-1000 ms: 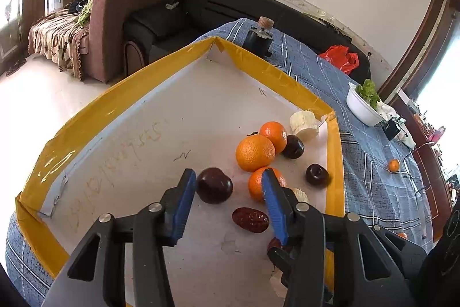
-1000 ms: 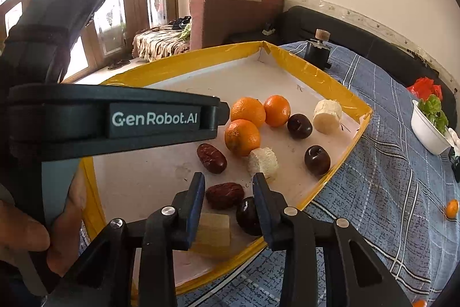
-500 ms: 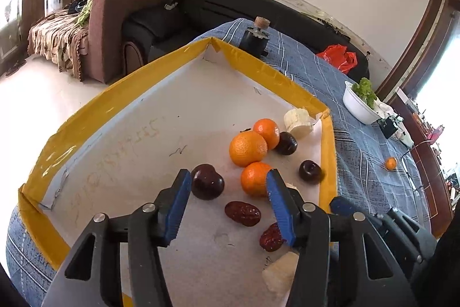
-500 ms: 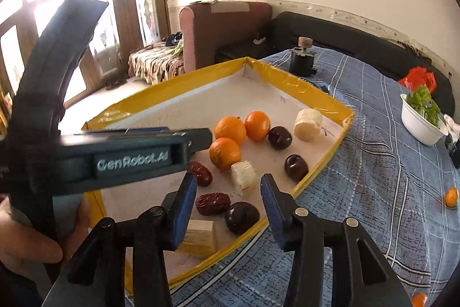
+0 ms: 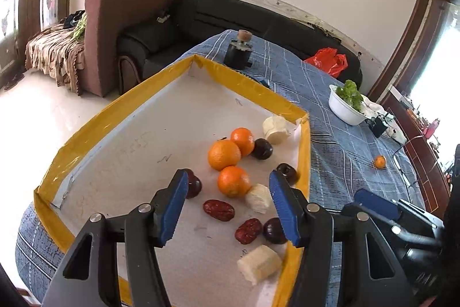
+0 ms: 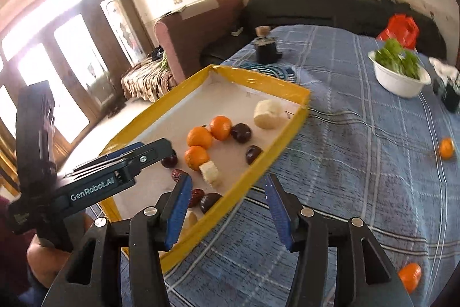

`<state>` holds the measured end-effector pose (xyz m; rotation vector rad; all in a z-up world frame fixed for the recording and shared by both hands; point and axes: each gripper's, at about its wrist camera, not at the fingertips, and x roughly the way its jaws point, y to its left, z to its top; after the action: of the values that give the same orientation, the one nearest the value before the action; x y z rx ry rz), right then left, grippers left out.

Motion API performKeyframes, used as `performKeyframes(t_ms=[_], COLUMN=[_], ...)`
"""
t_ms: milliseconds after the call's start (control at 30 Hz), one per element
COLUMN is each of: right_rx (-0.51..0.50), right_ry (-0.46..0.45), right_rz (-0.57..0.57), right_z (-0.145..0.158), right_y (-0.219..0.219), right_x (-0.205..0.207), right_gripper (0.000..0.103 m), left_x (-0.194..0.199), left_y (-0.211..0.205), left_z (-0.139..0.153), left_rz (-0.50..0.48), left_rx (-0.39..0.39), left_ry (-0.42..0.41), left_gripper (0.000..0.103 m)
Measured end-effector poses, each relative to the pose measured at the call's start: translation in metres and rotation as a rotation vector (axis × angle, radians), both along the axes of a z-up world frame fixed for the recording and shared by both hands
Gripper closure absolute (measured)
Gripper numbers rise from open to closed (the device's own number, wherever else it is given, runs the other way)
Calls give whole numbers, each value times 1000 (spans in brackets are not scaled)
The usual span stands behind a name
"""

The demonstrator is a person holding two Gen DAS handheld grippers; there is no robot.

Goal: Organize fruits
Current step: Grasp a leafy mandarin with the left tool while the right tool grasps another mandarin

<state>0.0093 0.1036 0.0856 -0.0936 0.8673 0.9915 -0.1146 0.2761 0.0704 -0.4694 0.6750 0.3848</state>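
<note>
**Both grippers empty above the fruit tray**

Left gripper [image 5: 227, 207], jaws wide and holding nothing, hangs over the near half of the yellow-rimmed tray [image 5: 86, 134], where three oranges [image 5: 224, 154], dark plums [image 5: 262, 148], red dates [image 5: 218, 210] and banana pieces [image 5: 276, 129] lie. Right gripper [image 6: 228, 210], jaws wide and empty, straddles the tray's right rim. Two loose oranges [image 6: 446, 148] sit on the blue tablecloth [image 6: 345, 134] near its right edge
</note>
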Motion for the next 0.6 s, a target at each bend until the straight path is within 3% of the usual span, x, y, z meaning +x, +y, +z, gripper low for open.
performKeyframes(t_ms=[133, 333, 433, 600], right_rx=[12, -2, 28, 68], right_ry=[33, 6, 42, 117], right_rz=[-37, -152, -268, -441], right_z=[3, 10, 6, -12], right_y=[-28, -89, -132, -185], right_x=[17, 57, 90, 132], right_gripper=[45, 45, 45, 45], left_x=[2, 12, 26, 60], left_y=[-12, -42, -75, -153], left_z=[5, 14, 18, 10], left_rz=[-19, -92, -193, -494], left_rx=[13, 32, 52, 13], left_ry=[0, -6, -1, 22], left_gripper=[45, 44, 42, 38])
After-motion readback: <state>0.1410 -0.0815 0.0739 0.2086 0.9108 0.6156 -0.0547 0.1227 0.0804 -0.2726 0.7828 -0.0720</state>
